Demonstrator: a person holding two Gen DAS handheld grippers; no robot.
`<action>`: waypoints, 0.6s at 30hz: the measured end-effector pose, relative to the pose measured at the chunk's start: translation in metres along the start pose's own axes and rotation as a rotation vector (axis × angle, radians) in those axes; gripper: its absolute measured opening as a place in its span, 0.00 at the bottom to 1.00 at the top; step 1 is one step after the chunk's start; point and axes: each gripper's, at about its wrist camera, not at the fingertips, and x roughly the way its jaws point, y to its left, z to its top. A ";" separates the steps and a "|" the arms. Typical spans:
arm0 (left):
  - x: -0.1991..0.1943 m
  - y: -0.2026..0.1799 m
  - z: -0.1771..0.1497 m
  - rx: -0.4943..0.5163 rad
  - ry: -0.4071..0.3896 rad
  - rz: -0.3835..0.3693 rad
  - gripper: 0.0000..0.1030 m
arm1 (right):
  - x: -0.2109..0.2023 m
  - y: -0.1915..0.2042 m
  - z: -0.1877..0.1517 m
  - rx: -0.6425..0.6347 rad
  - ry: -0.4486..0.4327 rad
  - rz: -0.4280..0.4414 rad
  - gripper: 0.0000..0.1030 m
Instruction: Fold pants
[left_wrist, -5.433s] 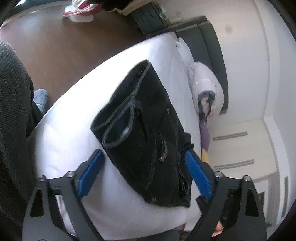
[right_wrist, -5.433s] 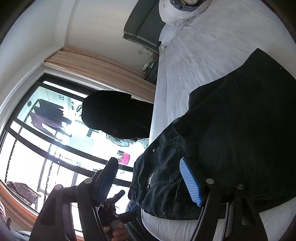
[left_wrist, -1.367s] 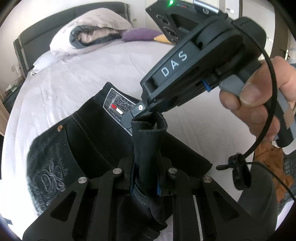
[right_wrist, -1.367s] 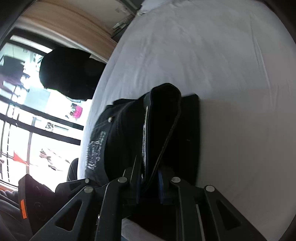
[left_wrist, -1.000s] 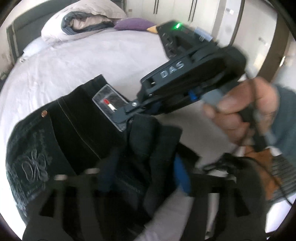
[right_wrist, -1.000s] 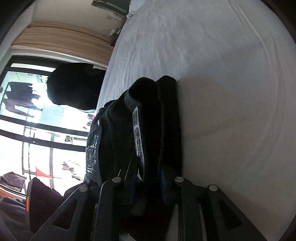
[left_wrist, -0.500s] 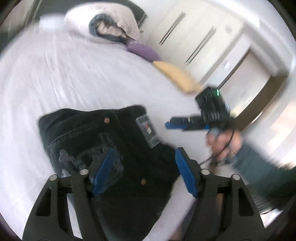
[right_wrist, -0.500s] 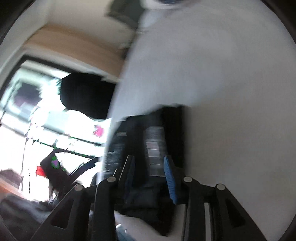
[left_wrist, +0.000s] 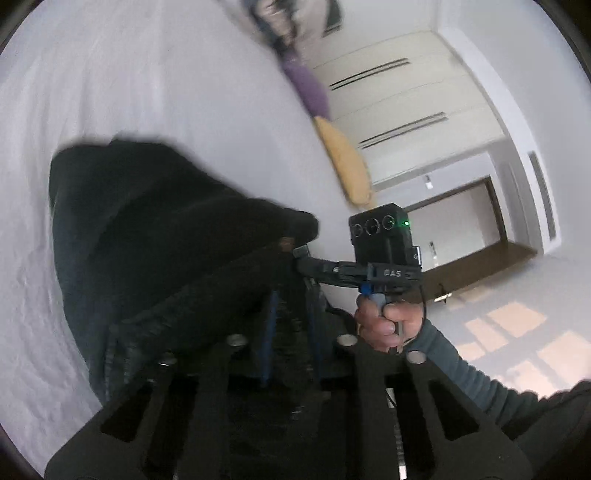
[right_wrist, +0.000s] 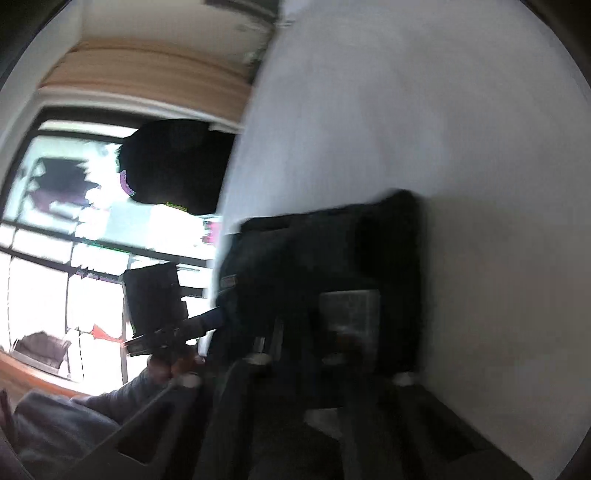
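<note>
The black pants (left_wrist: 155, 221) lie folded in a thick stack on the white bed (left_wrist: 147, 81). My left gripper (left_wrist: 290, 325) is shut on the near edge of the stack, blue pads pressed against the cloth. In the left wrist view my right gripper (left_wrist: 301, 254) reaches in from the right and grips the stack's right corner. The right wrist view is blurred; the pants (right_wrist: 332, 258) fill its middle with a grey label (right_wrist: 349, 308), and my right gripper (right_wrist: 295, 343) sits dark against the cloth, jaws close together.
Purple (left_wrist: 306, 85) and yellow (left_wrist: 347, 166) pillows lie at the bed's far side, with white wardrobes (left_wrist: 406, 103) and a doorway behind. The right wrist view shows a bright window (right_wrist: 74, 240) and my left gripper's hand (right_wrist: 162, 365).
Both grippers were open above the folded pants half a second ago; now both have closed on the stack's near edge. Both views are motion-blurred.
</note>
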 end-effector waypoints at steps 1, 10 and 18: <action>0.003 0.009 0.001 -0.030 0.001 -0.008 0.02 | 0.001 -0.004 0.000 0.013 -0.004 0.015 0.00; -0.018 -0.022 -0.003 0.068 -0.006 -0.051 0.02 | -0.013 0.028 -0.018 -0.088 -0.012 0.062 0.16; -0.005 -0.011 -0.045 0.074 0.100 0.005 0.02 | -0.005 0.025 -0.059 -0.092 0.065 0.005 0.05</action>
